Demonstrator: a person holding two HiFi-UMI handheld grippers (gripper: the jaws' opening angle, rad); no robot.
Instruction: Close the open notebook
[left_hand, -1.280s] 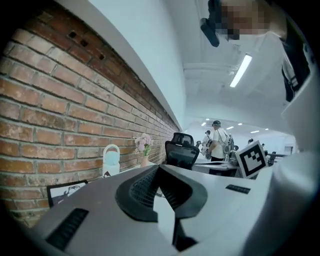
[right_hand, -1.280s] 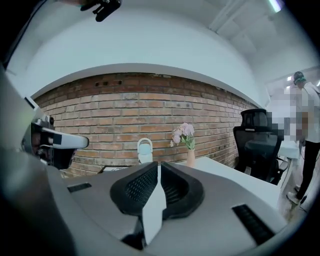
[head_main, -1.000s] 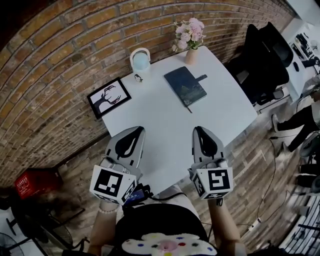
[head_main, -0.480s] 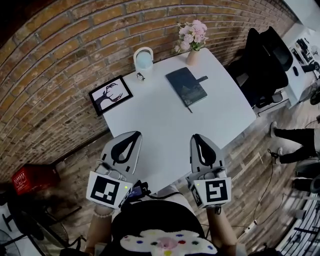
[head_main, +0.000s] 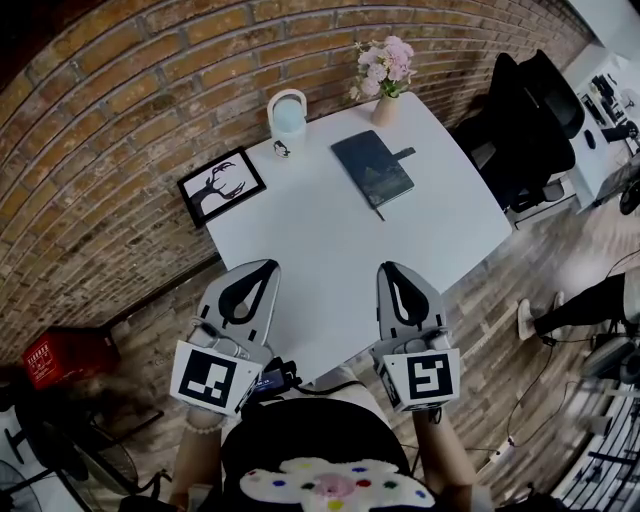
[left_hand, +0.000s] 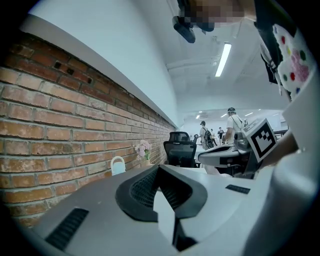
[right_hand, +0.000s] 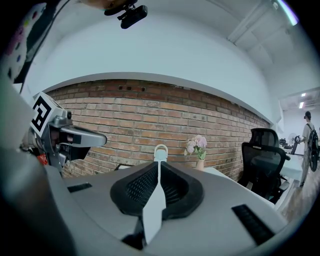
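- Over on the far side of the table (head_main: 330, 235), by the flower vase (head_main: 384, 110), the notebook (head_main: 372, 168) lies shut, same as a second ago.
- Left gripper (head_main: 260, 270) and right gripper (head_main: 392, 272) have eased back toward the body, both pinched together, holding nothing.
- Looks done to me.

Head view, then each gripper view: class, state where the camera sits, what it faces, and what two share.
Head view: on the person's head, steeply down at the table; left gripper, right gripper and forearms show.
Left gripper view: on the left gripper, along its shut jaws toward the black chair; right gripper shows.
Right gripper view: on the right gripper, facing the brick wall; left gripper shows.
Shared: pink flowers, in all three.
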